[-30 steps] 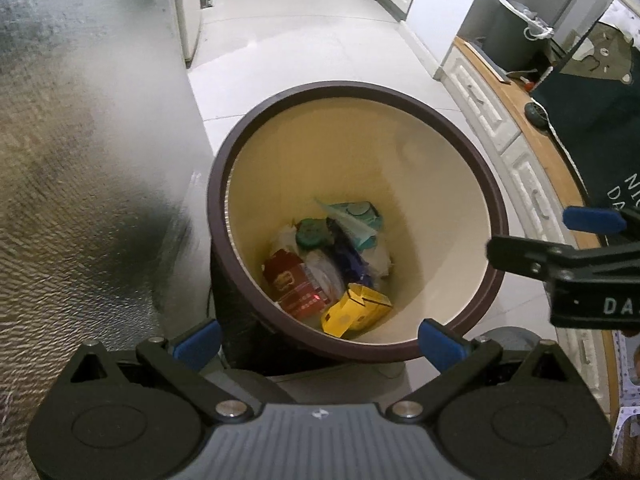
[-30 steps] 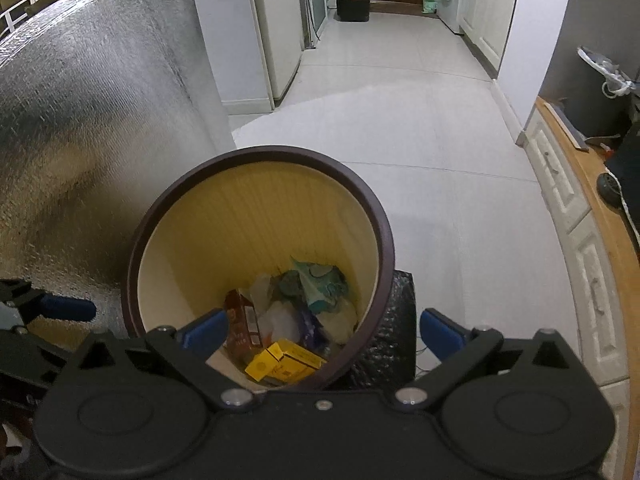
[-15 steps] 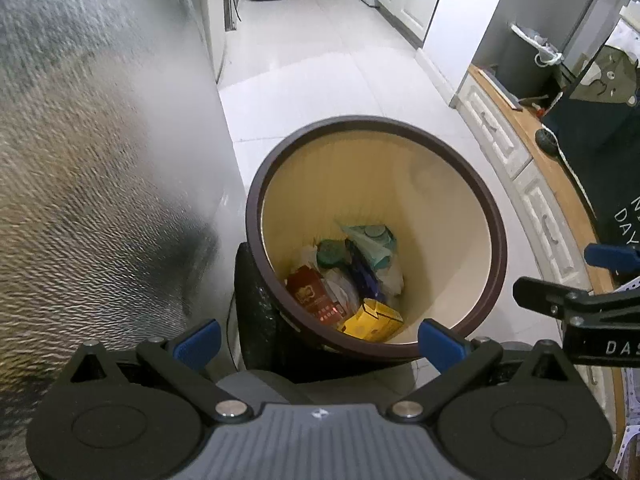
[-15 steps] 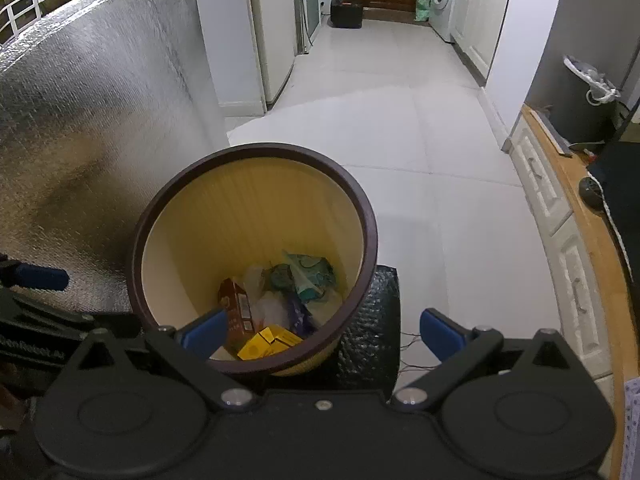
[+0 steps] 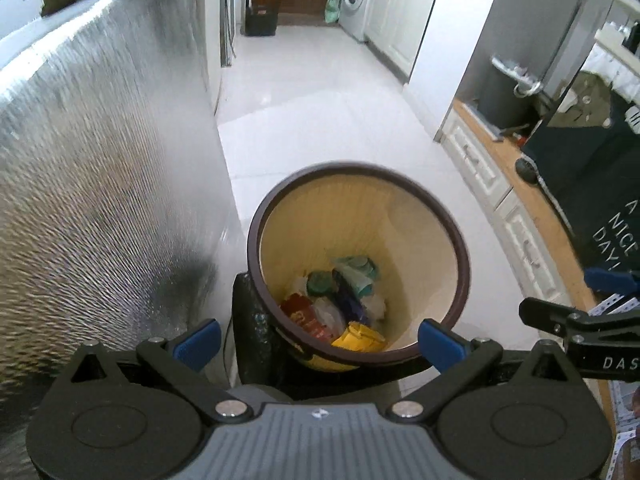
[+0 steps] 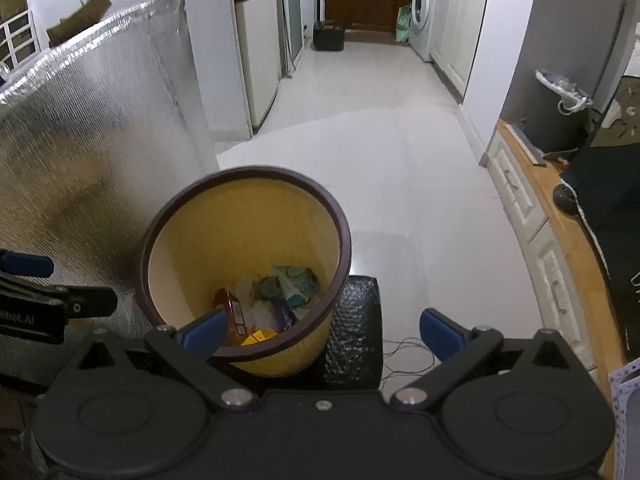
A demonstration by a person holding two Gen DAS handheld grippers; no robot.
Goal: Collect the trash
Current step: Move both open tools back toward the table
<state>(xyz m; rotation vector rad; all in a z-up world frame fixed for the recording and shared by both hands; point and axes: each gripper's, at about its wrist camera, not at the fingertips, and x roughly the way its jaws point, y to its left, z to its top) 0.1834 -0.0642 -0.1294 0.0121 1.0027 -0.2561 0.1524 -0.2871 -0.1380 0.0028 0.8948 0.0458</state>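
- Left wrist view:
- Left gripper (image 5: 318, 342) above the floor, blue-tipped fingers (image 5: 198, 338) spread wide, nothing between them.
- Round bin (image 5: 420, 194), dark brown rim, cream inner wall, just ahead and below, on the white tiled floor (image 5: 320, 120).
- Trash (image 5: 340, 304) heaped at the bin's bottom: a yellow box (image 5: 360, 338) nearest, a red packet (image 5: 302, 314) to its left, green wrappers (image 5: 354, 274) farther in, white plastic between.
- Black bubble-wrap roll (image 5: 250, 332) touching the bin's near-left side.
- Silver foil panel (image 5: 100, 200) filling the left side.
- Right gripper (image 5: 588, 322) at the right edge, beside the bin, one blue tip showing.
- White drawers with a wooden top (image 5: 496, 160) along the right.

- Right wrist view:
- Right gripper (image 6: 320, 332) also spread wide and empty, left tip over the bin's near rim.
- Bin (image 6: 208, 194) ahead and left, yellow outside, same trash (image 6: 276, 300) inside.
- Black roll (image 6: 354, 332) against the bin's right side, thin wires (image 6: 404, 356) on the floor beside it.
- Left gripper (image 6: 40, 292) at the left edge, against the foil panel (image 6: 100, 140).
- Washing machine (image 6: 422, 12) at the far end of the hallway.
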